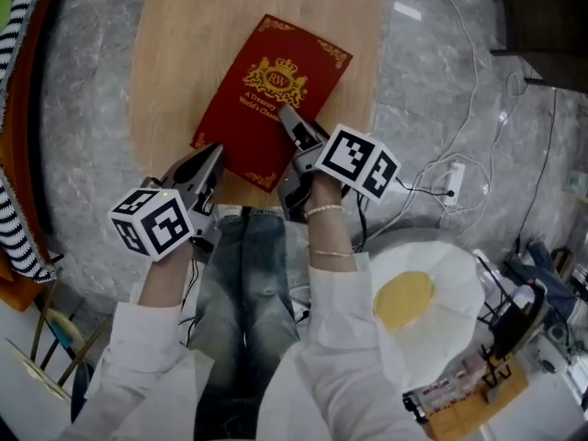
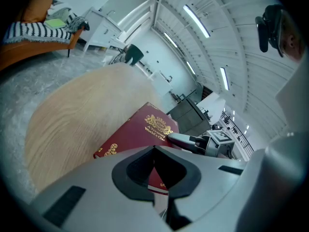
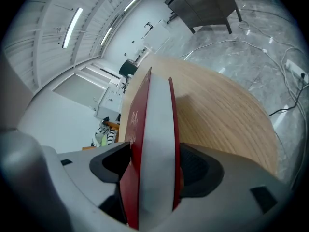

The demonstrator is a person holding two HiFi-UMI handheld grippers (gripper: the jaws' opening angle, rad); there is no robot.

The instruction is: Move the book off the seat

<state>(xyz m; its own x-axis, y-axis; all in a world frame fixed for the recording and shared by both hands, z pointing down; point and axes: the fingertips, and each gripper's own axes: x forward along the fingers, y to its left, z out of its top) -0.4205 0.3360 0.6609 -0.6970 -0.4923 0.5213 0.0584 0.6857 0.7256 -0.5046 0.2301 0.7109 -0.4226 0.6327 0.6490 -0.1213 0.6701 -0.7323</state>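
**Red book [image 1: 266, 99].** It lay cover-up on the wooden seat [image 1: 175, 53], slantwise at the centre of the head view. Its lower corner was close to the seat's near rim, and it had not yet left the seat.

**Right gripper [image 1: 290, 122].** It took the book by the lower-right edge, one jaw across the cover and the other beneath. This hold probably suited a flat object lying low on a surface, since the edge nearest the person was the one a jaw could get under. The jaws stood wide, spanning the book's full thickness. No gap was visible between either pad and its cover.

**Left gripper [image 1: 209, 159].** It hung just beside the book's lower-left corner, jaws drawn close together on nothing, likely in reserve as a support.

**What each view alone showed.**
- The head view gave the gilt title, the book's position on the seat, and the surroundings: grey floor [image 1: 92, 154], a white power strip [image 1: 452, 180] at right, and the person's jeans [image 1: 243, 274] at bottom.
- The right gripper view showed the pale page block between the two covers, and the lower jaw that was hidden from above.
- The left gripper view showed the right gripper's upper jaw from the side, lying along the cover.
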